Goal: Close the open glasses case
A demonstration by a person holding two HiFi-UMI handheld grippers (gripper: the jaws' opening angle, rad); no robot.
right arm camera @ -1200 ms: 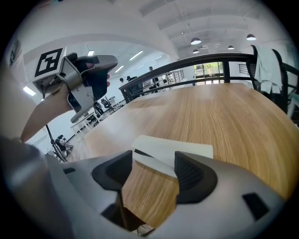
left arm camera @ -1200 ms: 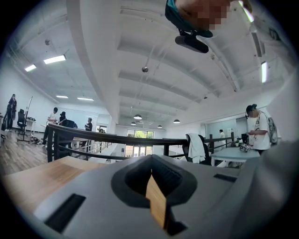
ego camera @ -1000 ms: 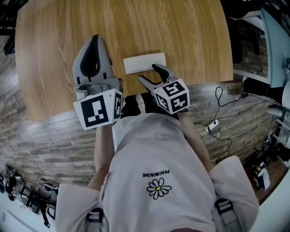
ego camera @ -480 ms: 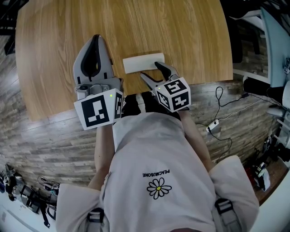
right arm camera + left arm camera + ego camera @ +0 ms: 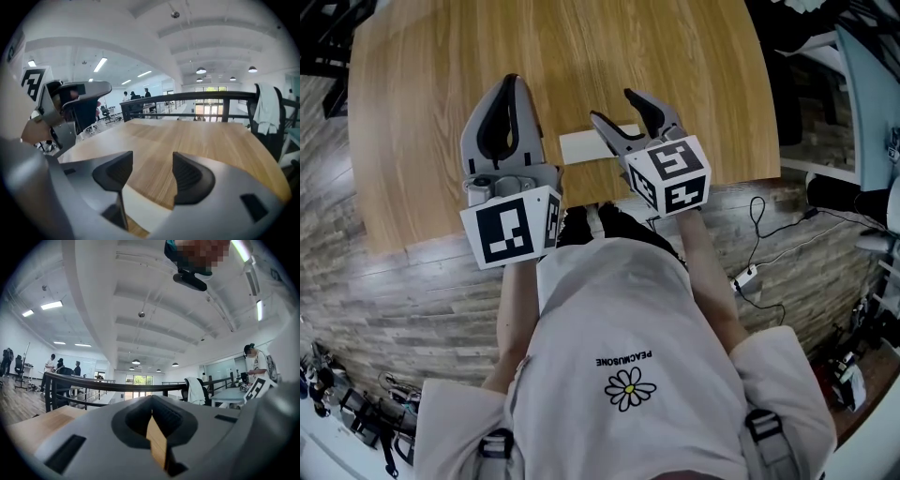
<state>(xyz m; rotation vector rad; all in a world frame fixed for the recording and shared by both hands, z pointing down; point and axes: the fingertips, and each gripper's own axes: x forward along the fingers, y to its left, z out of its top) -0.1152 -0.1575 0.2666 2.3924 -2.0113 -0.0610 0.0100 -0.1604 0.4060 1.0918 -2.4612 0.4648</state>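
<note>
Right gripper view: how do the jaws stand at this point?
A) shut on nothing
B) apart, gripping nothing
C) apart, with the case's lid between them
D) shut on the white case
B: the right gripper has its jaws apart with only bare table showing between them, and the white case lies flat lower down, ungripped.

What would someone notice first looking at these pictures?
Two grey tools with black-and-white marker cubes stand out over the near edge of the wooden table: the left tool shut, the right tool open. A flat white glasses case lies on the table, partly under the right tool.
</note>
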